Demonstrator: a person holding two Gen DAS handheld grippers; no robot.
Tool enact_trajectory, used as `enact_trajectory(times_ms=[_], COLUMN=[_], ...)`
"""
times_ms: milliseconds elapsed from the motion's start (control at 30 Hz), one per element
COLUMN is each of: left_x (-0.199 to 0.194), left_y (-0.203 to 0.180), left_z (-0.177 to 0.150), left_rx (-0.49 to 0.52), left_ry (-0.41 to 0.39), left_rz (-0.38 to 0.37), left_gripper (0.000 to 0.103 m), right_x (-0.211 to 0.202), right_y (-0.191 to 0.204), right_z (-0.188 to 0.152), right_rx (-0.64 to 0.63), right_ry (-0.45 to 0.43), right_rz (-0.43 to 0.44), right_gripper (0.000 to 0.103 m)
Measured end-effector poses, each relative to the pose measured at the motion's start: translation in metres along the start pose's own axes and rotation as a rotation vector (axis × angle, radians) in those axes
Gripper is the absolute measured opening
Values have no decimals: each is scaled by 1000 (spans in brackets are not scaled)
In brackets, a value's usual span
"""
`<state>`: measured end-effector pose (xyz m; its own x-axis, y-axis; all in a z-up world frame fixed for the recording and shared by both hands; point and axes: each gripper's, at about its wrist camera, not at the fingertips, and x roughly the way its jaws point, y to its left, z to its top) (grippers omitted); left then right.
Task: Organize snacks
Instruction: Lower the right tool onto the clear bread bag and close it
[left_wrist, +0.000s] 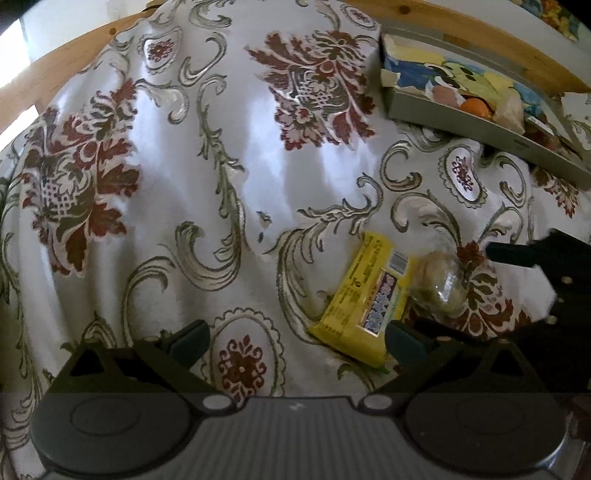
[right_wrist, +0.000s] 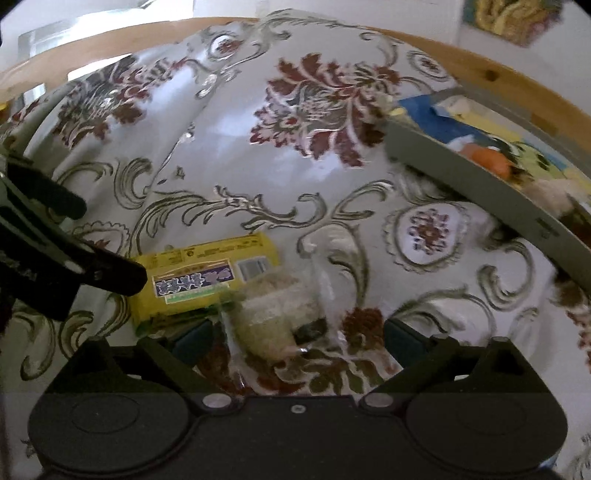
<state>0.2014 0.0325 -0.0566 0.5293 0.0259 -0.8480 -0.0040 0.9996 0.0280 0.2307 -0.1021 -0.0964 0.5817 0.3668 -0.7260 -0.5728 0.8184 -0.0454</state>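
Snacks (left_wrist: 364, 299) on floral tablecloth (left_wrist: 184, 177)

- A flat yellow snack packet with a purple label (right_wrist: 205, 275) is lying on the floral cloth.
- A clear plastic-wrapped pale snack (right_wrist: 275, 314) is resting just beside it, touching its edge.

Right claw (right_wrist: 295, 338) spread wide over clear snack bag (right_wrist: 275, 314); yellow packet (right_wrist: 205, 275) touching bag; grey tray (right_wrist: 480, 181) well apart.

The tray (right_wrist: 461, 173) runs off the right edge, its contents blurred.
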Motion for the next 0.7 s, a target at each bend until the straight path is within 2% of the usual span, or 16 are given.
enact_trajectory(times_ms=[67, 167, 233, 300, 367, 500, 700], left_x=[1, 3, 4, 5, 4, 2, 1], left_y=[-1, -1, 0, 1, 0, 0, -1], left_z=[1, 1, 1, 1, 1, 0, 1], left_rx=[10, 8, 1, -1, 3, 7, 12], left_ry=[-3, 6, 14, 18, 16, 14, 10], left_rz=[4, 10, 11, 9, 9, 3, -4], left_gripper=[103, 103, 103, 103, 103, 103, 103], right_x=[8, 13, 11, 10, 8, 2, -17], right_y=[1, -5, -6, -6, -5, -6, -11], right_z=[0, -2, -1, 0, 0, -1, -2], right_rx=[-24, 17, 20, 23, 21, 24, 16], right_ry=[5, 11, 8, 19, 27, 43, 73], right_rz=[-19, 0, 10, 7, -2, -22, -59], right_gripper=[94, 89, 80, 64, 58, 53, 52])
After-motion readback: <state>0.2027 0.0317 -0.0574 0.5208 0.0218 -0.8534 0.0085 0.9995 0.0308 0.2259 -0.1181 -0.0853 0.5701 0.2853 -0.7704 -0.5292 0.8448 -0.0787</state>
